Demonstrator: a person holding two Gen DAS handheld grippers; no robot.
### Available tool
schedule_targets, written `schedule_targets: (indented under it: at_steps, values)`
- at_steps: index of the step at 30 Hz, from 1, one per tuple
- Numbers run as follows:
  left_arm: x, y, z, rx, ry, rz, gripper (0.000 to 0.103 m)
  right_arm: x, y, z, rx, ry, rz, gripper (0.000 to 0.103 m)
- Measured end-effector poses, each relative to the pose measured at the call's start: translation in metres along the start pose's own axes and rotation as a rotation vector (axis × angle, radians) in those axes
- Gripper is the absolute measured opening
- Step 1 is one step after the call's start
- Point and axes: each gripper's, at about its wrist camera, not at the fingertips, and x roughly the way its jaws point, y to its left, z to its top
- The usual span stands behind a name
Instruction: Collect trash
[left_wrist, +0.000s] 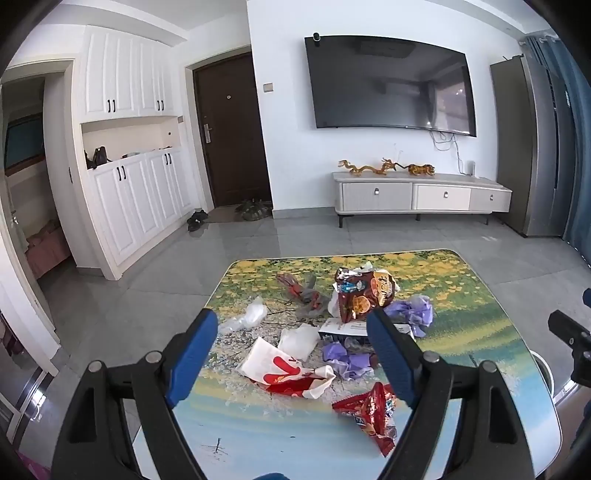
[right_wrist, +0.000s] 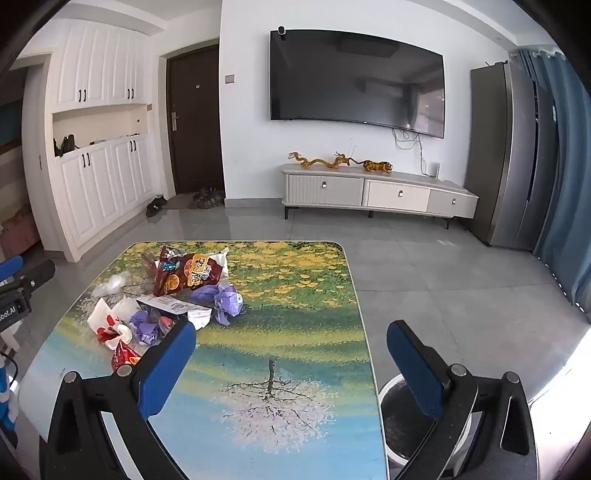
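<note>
Both grippers empty, jaws wide: left gripper (left_wrist: 291, 354) I've angled down over the trash pile (left_wrist: 332, 332) on the table (left_wrist: 480, 332) for a first grab, right gripper (right_wrist: 291, 362) I'm holding near the bin (right_wrist: 406, 417) beside the table edge, probably ready for drops.

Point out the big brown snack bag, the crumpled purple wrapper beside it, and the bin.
Big brown snack bag (right_wrist: 190, 275): right wrist view, printed front.
Crumpled purple wrapper (right_wrist: 227, 301): right wrist view, its middle.
Round white-rimmed bin (right_wrist: 400, 417): right wrist view, dark inside.
</note>
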Motion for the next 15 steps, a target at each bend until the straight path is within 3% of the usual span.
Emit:
schedule_targets:
  at_steps: [15]
  values:
    - [0.004, 0.016, -0.001, -0.033, 0.010, 0.037, 0.082, 0.009, 0.001, -0.008, 0.002, 0.006, -0.001, 0.103]
